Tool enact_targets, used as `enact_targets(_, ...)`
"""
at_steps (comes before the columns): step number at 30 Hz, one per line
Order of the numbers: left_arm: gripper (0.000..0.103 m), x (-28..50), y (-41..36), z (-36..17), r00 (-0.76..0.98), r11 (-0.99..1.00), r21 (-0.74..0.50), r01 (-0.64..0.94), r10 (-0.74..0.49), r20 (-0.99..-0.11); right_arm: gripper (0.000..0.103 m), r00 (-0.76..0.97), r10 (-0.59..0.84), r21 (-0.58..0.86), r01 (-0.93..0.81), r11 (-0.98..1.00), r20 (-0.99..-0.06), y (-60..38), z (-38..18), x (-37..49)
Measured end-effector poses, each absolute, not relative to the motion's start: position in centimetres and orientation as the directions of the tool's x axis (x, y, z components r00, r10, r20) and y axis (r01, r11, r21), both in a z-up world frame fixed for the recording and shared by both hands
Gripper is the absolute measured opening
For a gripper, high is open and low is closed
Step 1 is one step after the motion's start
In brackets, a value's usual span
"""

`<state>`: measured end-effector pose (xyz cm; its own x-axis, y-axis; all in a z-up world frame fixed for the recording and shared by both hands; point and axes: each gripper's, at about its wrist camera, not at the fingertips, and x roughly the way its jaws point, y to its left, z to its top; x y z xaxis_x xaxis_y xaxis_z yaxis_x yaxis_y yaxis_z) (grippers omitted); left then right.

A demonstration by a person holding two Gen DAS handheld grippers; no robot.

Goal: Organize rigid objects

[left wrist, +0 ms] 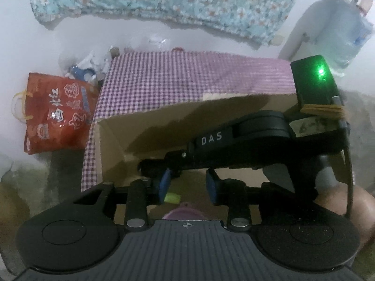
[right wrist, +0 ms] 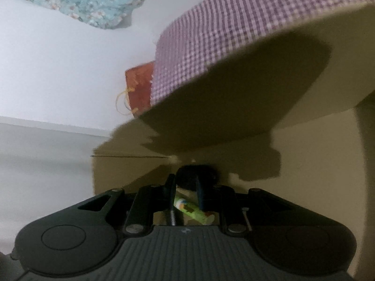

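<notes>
R hand-held gripper [right wrist: 186,196] on green tube [right wrist: 191,209]

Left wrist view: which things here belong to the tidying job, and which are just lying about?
Job:
cardboard box
green tube
pink object

Lying about:
red bag
flowered cloth
water bottle

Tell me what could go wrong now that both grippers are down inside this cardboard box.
1. The right gripper crosses just ahead of the left gripper inside the cardboard box, so they could knock together.
2. The checked flap overhangs the right gripper and may snag it on the way up.
3. The green tube lies slanted between the right gripper's fingers and might get dragged back out.
</notes>
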<state>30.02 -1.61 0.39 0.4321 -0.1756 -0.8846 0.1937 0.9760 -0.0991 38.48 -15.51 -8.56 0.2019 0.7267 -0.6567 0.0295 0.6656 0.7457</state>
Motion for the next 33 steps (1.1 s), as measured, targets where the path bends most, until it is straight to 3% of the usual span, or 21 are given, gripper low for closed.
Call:
enact_targets(9, 0.057, 23.4, -0.1, 7.0, 0.539, 0.947, -0.232, 0.223, -0.318, -0.78, 0.021, 0.308, 0.797, 0.826, -0.055, 0.561, -0.52, -20.6, -2.0, 33.7)
enact_targets(16, 0.081, 15.4, 1.5, 9.4, 0.58, 0.907, -0.315, 0.28, -0.422, -0.697, 0.022, 0.396, 0.874, 0.916, -0.158, 0.368, -0.282, -27.2, 3.5, 24.3)
enact_targets(19, 0.091, 12.8, 1.5, 7.7, 0.553, 0.903, -0.319, 0.287, -0.429, -0.715, 0.035, 0.455, 0.856, 0.909, -0.196, 0.367, -0.247, -29.8, 4.2, 19.1)
enact_targets(23, 0.094, 10.6, 0.3, 3.4, 0.474, 0.908, -0.301, 0.293, -0.411, -0.779, 0.037, 0.512, 0.784, 0.861, -0.155, 0.485, -0.35, -30.8, 2.1, 13.7)
enact_targets(27, 0.094, 9.9, -2.0, -1.7, 0.391, 0.915, -0.27, 0.3, -0.376, -0.84, 0.037, 0.503, 0.699, 0.782, -0.07, 0.62, -0.509, -29.3, -1.7, 10.5)
enact_targets(28, 0.094, 9.9, -2.6, -2.6, 0.383, 0.918, -0.253, 0.307, -0.362, -0.85, 0.037, 0.489, 0.663, 0.742, -0.047, 0.669, -0.567, -28.7, -2.9, 10.1)
enact_targets(33, 0.093, 10.0, -5.4, -6.7, 0.366, 0.918, -0.136, 0.373, -0.28, -0.887, 0.037, 0.425, 0.596, 0.646, -0.033, 0.762, -0.682, -26.4, -6.2, 8.6)
